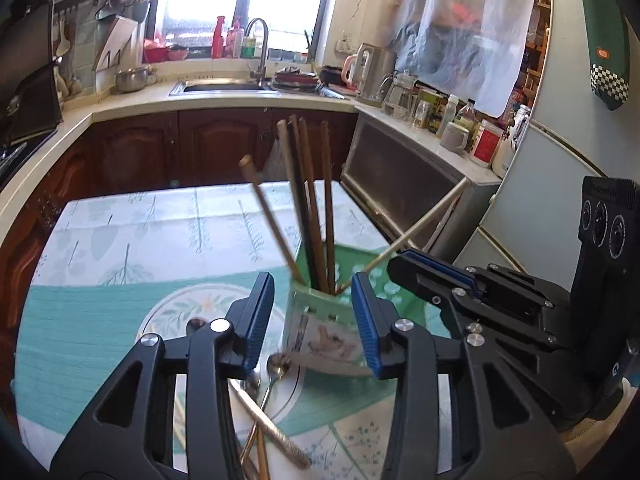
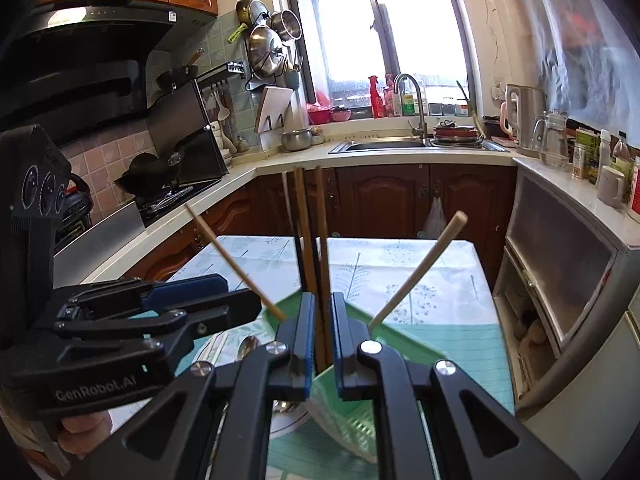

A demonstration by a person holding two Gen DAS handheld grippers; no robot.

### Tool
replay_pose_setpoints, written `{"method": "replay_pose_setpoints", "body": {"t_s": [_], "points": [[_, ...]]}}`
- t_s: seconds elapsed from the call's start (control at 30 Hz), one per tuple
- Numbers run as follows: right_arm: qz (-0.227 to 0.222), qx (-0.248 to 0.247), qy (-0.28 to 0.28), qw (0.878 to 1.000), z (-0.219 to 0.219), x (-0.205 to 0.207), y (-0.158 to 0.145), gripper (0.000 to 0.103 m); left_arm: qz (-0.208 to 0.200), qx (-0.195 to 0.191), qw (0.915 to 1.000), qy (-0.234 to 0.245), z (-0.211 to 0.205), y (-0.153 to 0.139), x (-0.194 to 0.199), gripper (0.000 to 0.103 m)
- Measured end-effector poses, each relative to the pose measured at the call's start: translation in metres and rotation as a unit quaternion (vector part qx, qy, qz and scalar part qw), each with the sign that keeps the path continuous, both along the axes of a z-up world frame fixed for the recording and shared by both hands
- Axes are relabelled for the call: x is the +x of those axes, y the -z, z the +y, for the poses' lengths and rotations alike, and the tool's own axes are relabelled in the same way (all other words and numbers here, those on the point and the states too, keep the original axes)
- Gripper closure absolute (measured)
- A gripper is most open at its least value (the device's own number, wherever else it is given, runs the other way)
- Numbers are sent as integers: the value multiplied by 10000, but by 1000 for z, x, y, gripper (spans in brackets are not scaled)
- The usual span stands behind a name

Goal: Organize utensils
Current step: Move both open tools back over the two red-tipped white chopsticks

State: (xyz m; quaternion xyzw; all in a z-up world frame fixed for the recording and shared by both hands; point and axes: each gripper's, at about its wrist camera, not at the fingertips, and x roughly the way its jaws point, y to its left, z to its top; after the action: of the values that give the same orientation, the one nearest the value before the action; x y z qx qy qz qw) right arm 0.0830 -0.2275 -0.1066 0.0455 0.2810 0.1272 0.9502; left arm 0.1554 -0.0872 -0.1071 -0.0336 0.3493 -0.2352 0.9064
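Note:
A pale green utensil holder (image 1: pixel 320 320) stands on the table between my left gripper's (image 1: pixel 314 322) spread blue pads, which do not press on it. Several brown chopsticks (image 1: pixel 316 208) stand upright in it. One light chopstick (image 1: pixel 424 220) leans right and another (image 1: pixel 268 212), blurred, leans left. My right gripper (image 2: pixel 323 336) is shut on the upright brown chopsticks (image 2: pixel 322 240) just above the holder (image 2: pixel 352 412), and it reaches in from the right (image 1: pixel 400 268) in the left wrist view. A spoon (image 1: pixel 278 364) and loose chopsticks (image 1: pixel 276 436) lie on the tablecloth under the left gripper.
The table (image 1: pixel 120 240) carries a green and white cloth. A grey cabinet (image 1: pixel 400 168) with jars and a mug stands against its right side, beside the fridge (image 1: pixel 540 200). Dark wooden cupboards (image 2: pixel 380 196), a sink (image 2: pixel 380 145) and a stove (image 2: pixel 168 196) ring the room.

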Motion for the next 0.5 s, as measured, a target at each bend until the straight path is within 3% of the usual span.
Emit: {"method": "replay_pose_setpoints", "body": {"t_s": [0.2, 0.5], "points": [[246, 105, -162, 9995, 13, -24, 7, 95, 396, 526, 9975, -258, 40, 22, -31, 65], [827, -53, -475, 9954, 50, -48, 36, 95, 898, 960, 9843, -1181, 116, 60, -64, 65]]}}
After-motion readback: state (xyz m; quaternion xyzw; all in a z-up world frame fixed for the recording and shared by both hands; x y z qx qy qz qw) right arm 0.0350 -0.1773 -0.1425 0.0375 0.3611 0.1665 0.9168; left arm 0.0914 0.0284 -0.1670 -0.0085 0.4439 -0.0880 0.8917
